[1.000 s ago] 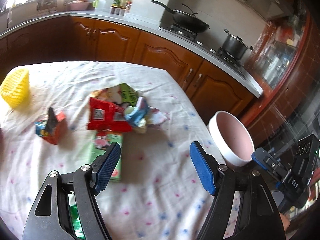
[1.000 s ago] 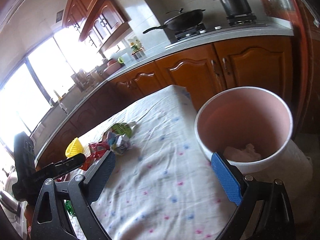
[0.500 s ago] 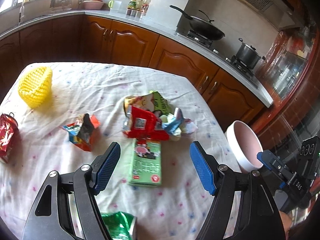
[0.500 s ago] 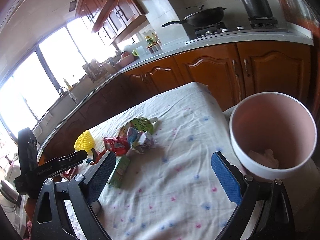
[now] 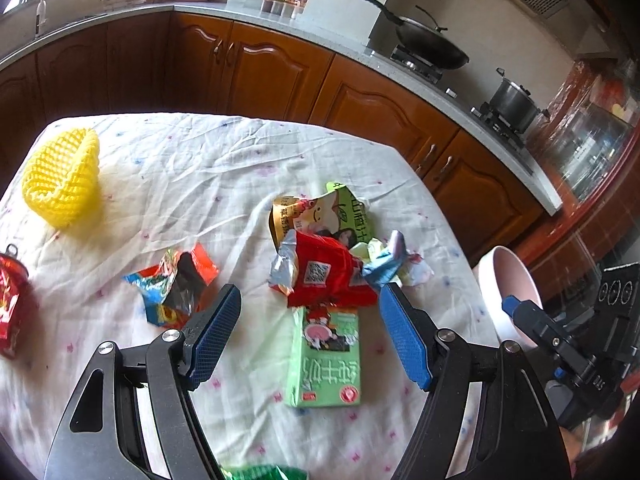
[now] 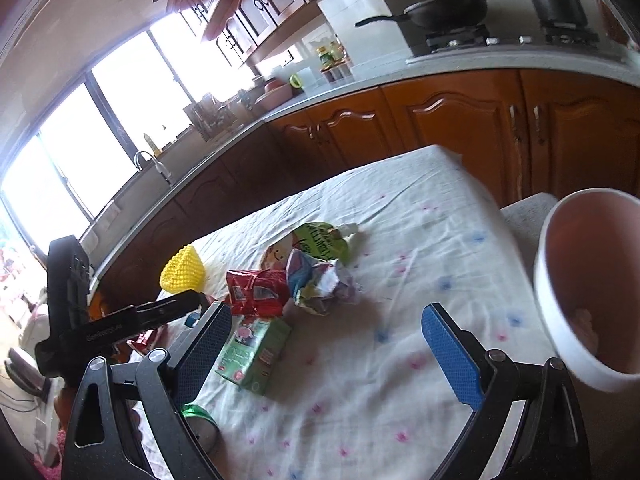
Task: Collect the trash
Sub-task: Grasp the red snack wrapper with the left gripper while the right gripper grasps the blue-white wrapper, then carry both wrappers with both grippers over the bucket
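Left wrist view, left gripper point(image 5: 310, 336) jaws wide and empty, green carton point(image 5: 326, 360) lying between them on table point(image 5: 200, 168).

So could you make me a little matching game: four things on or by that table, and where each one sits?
Things:
1. yellow foam net
2. green carton
3. pink bin
4. red wrapper

Places:
A. past the table's right edge
B. lying flat between the left gripper's open jaws
C. far left corner of the cloth
D. in the pile, over the carton's far end

Pairs: 1-C, 2-B, 3-A, 4-D
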{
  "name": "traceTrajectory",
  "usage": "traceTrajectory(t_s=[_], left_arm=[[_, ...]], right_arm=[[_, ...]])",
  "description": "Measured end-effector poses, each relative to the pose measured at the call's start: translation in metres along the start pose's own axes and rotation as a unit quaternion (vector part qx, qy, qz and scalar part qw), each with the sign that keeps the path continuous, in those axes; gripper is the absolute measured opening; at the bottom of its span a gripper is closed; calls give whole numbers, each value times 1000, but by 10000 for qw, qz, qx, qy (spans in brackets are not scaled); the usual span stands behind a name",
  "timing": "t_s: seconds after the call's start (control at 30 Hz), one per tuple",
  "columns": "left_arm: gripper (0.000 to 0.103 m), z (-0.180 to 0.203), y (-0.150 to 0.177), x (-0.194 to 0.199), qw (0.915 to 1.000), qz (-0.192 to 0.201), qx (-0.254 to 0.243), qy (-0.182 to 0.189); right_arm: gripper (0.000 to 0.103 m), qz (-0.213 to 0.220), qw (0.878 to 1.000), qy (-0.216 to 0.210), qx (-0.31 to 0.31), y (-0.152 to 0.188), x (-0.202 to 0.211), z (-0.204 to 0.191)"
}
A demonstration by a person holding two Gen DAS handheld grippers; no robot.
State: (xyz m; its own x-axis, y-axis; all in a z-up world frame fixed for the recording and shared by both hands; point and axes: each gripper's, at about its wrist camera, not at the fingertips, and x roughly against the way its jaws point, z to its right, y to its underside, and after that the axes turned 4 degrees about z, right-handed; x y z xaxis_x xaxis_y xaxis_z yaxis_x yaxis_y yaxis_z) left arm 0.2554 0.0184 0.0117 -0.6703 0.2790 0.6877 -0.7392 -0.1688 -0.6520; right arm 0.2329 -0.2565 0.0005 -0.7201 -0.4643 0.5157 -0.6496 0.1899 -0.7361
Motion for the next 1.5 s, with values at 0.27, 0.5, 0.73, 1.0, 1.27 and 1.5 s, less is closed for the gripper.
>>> traceTrajectory(t_s=[0.27, 0.5, 0.73, 1.0, 1.27, 1.5], left_arm=[[64, -5, -11, -32, 9996, -270, -12, 112], [33, 1, -12, -50, 9982, -429, -221, 352], [4, 8, -11, -43, 9971, -342, -456, 497], [1, 14, -9, -15, 9969, 9, -595, 522], [1, 31, -10, 13, 9948, 280, -665, 712], [1, 62, -3, 29, 9911, 383, -853, 952]], right_arm=[[78, -292, 9995, -78, -25, -8, -42, 2], [58, -682, 9975, -120, -166, -7, -84, 11], [16, -837, 9963, -124, -119, 1, -97, 12], [10, -552, 9984, -57, 41, 2, -71, 8], [9, -227, 9997, -83, -73, -1, -29, 12], [9, 14, 10000, -23, -66, -3, 11, 19]])
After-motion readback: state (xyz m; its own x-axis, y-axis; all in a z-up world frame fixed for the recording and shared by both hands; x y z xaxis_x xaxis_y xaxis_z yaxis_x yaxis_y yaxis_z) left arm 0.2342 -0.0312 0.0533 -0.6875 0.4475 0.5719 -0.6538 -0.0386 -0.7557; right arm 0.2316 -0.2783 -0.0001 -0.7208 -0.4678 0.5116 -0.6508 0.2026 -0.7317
